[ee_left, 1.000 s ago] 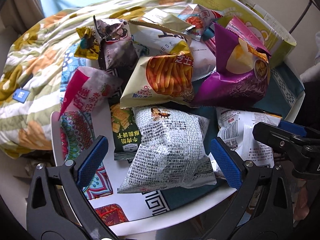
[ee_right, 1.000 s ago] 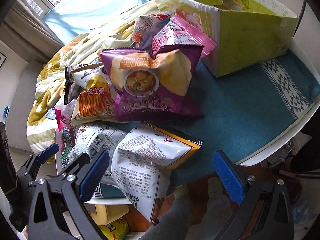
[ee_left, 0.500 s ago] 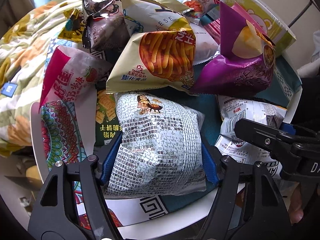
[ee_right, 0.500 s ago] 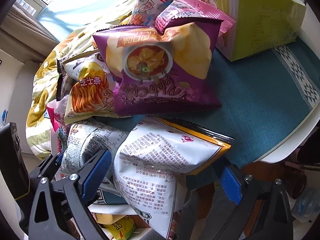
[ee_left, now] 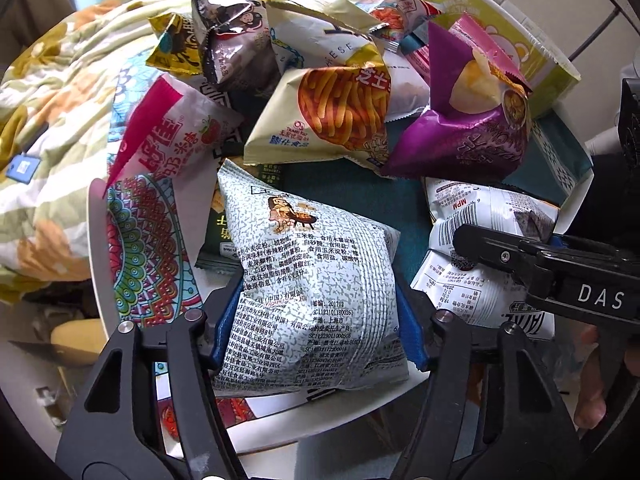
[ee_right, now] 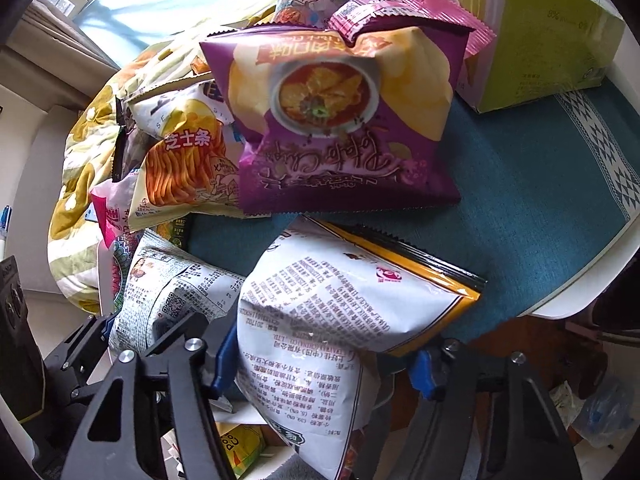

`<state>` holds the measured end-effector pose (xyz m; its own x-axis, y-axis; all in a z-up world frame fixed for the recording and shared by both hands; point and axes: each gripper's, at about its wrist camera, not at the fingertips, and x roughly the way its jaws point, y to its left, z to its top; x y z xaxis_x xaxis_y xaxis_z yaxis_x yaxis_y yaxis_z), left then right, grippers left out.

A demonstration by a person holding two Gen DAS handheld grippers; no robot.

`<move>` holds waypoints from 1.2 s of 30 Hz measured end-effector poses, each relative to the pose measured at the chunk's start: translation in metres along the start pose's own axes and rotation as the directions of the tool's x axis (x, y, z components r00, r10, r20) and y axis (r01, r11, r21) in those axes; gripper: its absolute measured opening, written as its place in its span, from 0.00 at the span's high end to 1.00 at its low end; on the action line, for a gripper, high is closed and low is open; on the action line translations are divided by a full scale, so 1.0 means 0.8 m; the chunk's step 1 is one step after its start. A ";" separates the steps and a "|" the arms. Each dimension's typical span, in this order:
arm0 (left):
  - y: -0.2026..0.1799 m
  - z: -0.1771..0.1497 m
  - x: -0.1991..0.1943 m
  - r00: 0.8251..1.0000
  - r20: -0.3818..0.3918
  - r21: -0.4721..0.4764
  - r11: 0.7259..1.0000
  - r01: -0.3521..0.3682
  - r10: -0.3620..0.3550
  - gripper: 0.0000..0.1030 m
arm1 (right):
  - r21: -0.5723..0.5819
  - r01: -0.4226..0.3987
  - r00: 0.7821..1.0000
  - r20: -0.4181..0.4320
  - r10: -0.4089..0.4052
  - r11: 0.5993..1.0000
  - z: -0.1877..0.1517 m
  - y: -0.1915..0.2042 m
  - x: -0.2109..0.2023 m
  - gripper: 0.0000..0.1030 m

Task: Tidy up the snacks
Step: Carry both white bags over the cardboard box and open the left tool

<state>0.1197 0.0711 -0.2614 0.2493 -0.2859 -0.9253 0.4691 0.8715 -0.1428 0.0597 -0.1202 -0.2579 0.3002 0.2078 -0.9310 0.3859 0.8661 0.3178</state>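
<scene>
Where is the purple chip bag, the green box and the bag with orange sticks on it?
purple chip bag [ee_right: 340, 128]: right wrist view, on the soup bowl picture.
green box [ee_right: 548, 36]: right wrist view, on its side wall.
bag with orange sticks [ee_left: 340, 112]: left wrist view, on the printed sticks.

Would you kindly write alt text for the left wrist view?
The left gripper is closing its blue pads on a grey speckled snack bag at the table's near edge. Beyond lie a purple chip bag, other snacks and a yellow-green box.

Black hand-held gripper [ee_left: 316, 332], blue pads [ee_left: 410, 330], silver screws, white "DAS" lettering
</scene>
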 end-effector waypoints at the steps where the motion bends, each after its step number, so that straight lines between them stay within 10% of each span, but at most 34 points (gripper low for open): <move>1: 0.002 -0.001 -0.005 1.000 0.005 -0.007 1.000 -0.002 0.002 0.41 | -0.005 -0.005 1.000 0.000 0.005 1.000 -0.001 0.003 -0.002 0.39; 19: 0.023 0.010 -0.128 0.986 0.161 -0.059 0.998 -0.030 0.039 0.42 | -0.150 -0.056 0.995 0.069 0.067 0.987 0.000 0.069 -0.065 0.40; 36: -0.089 0.196 -0.181 0.915 0.397 -0.038 0.997 -0.070 0.080 0.42 | -0.286 -0.043 0.940 0.312 0.136 0.957 0.120 0.033 -0.195 0.40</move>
<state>0.1828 -0.0121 -0.0625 0.6014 -0.3501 -0.7181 0.4177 0.9040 -0.0909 0.1070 -0.1732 -0.0872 0.6068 0.1712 -0.7762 0.1068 0.9501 0.2930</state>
